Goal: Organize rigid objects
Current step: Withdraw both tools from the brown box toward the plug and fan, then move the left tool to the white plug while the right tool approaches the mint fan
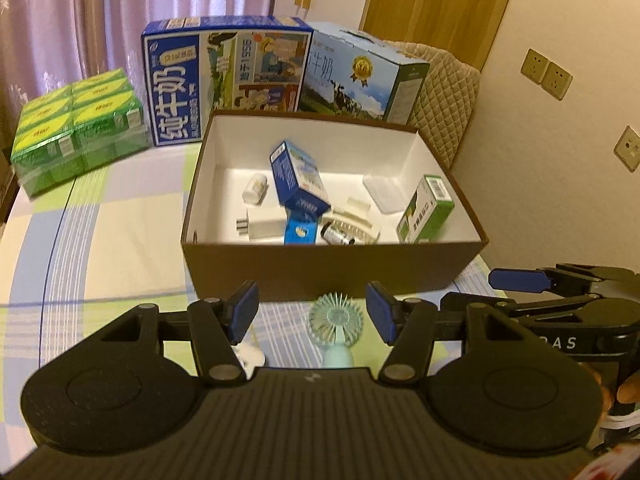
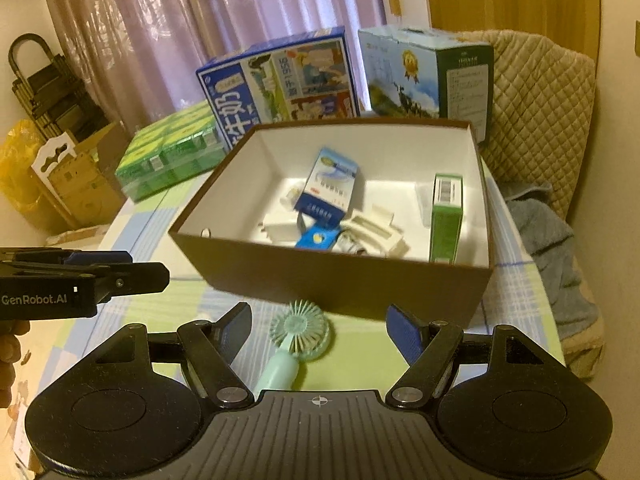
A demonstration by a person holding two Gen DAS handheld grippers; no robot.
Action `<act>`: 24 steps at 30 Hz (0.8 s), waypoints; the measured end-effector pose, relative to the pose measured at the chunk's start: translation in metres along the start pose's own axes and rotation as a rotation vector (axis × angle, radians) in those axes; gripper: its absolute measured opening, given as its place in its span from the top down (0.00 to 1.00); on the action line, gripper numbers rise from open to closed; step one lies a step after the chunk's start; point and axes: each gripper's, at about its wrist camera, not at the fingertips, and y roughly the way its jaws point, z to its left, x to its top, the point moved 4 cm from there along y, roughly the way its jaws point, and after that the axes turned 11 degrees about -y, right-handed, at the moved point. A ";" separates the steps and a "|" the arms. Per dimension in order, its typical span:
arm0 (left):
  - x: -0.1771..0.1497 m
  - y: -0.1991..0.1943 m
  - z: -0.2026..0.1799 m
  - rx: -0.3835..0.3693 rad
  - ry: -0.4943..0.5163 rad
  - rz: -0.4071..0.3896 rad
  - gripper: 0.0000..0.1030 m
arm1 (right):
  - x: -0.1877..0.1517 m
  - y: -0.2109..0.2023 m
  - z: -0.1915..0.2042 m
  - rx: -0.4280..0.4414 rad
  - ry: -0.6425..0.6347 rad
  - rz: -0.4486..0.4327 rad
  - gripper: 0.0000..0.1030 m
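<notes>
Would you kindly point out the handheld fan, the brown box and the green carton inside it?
handheld fan (image 2: 298, 330): right wrist view, on the hub of its round head.
brown box (image 1: 320, 266): left wrist view, on its near outer wall.
green carton (image 2: 446, 220): right wrist view, on its green side face.

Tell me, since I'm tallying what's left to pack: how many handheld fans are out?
1. The mint handheld fan lies on the table before the brown box; others may be hidden.

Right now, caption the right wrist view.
Open right tongs above mint handheld fan, before the brown box.
</notes>
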 end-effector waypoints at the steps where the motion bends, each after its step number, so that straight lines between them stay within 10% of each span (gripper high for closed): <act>1: -0.004 -0.001 0.002 0.001 -0.005 0.005 0.46 | -0.004 0.001 0.001 0.002 0.003 0.009 0.31; 24: -0.061 0.003 0.033 0.049 -0.055 0.107 0.46 | -0.051 0.026 0.023 0.039 0.014 0.134 0.31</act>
